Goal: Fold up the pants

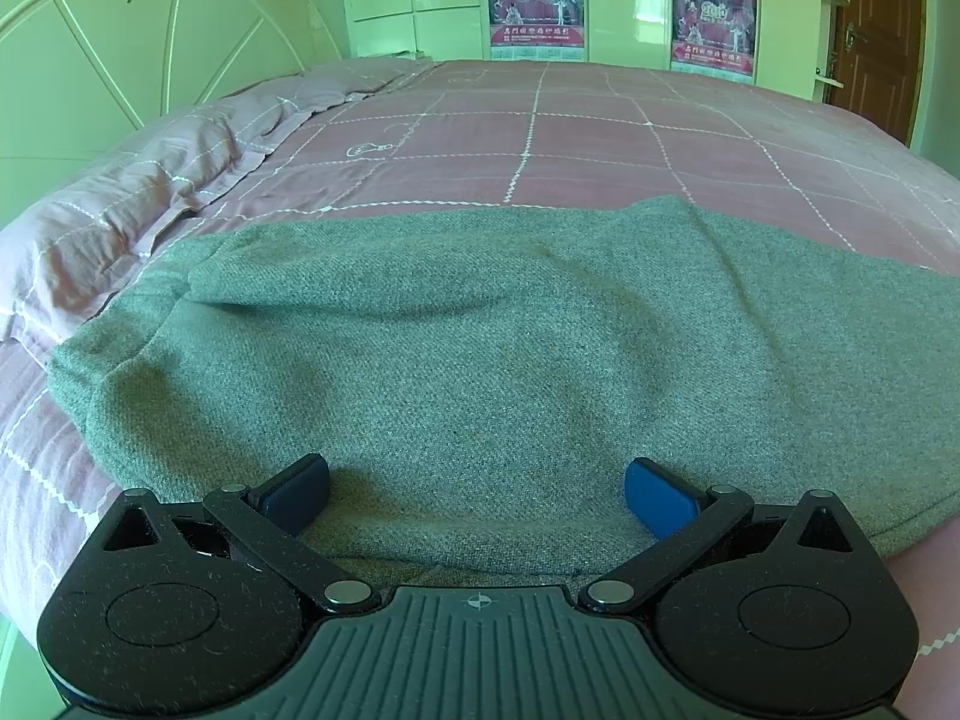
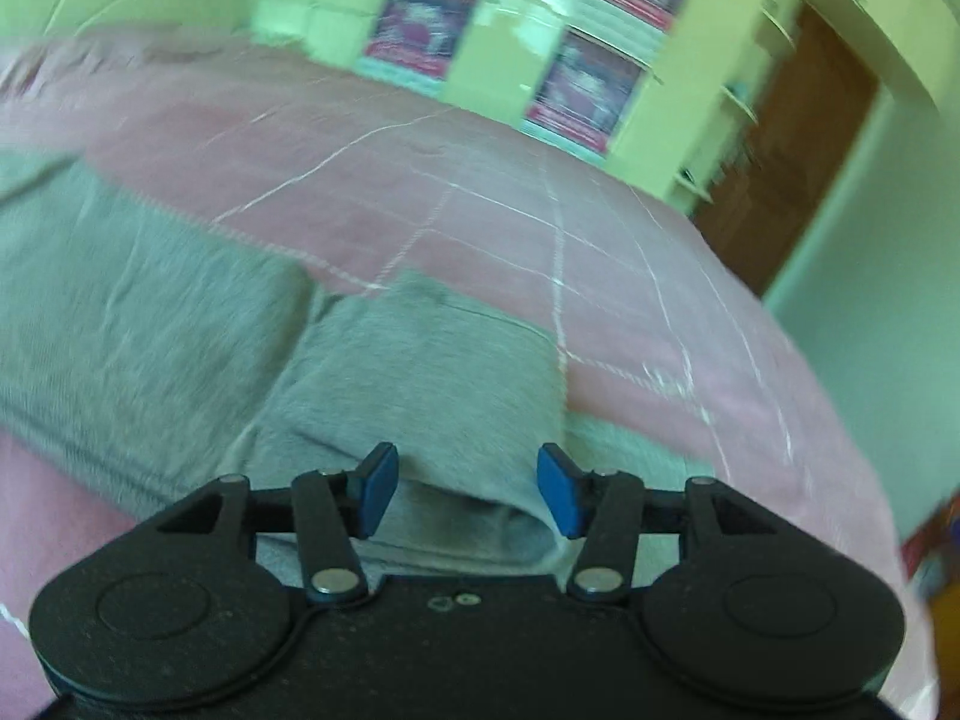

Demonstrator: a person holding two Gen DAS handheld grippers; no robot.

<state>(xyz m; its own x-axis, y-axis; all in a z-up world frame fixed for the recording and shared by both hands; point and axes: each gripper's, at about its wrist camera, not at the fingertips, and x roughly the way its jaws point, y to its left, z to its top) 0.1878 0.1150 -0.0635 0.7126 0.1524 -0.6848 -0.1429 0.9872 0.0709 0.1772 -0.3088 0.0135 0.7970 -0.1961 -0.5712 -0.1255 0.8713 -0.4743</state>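
The grey, coarse-knit woollen pants lie spread flat on the bed, over a pink bedspread crossed by white stitched grid lines, near the bed's close edge. From the left wrist view the cloth fills the middle of the picture as one broad, mostly smooth panel with a soft ridge running across its upper left part and a rounded edge at the left. The left gripper hangs just above this panel, its blue-padded fingers spread wide with nothing between them. The right wrist view is blurred (the whole picture smears), yet it shows the grey fabric doubled: a narrower folded flap lies over the lower layer, with a wider grey stretch to the left of it. The right gripper sits close over the near end of that flap, its blue fingers partly apart on either side of the cloth and not pressing it. A crumpled lilac pillow rests at the bed's left, well apart from the pants.
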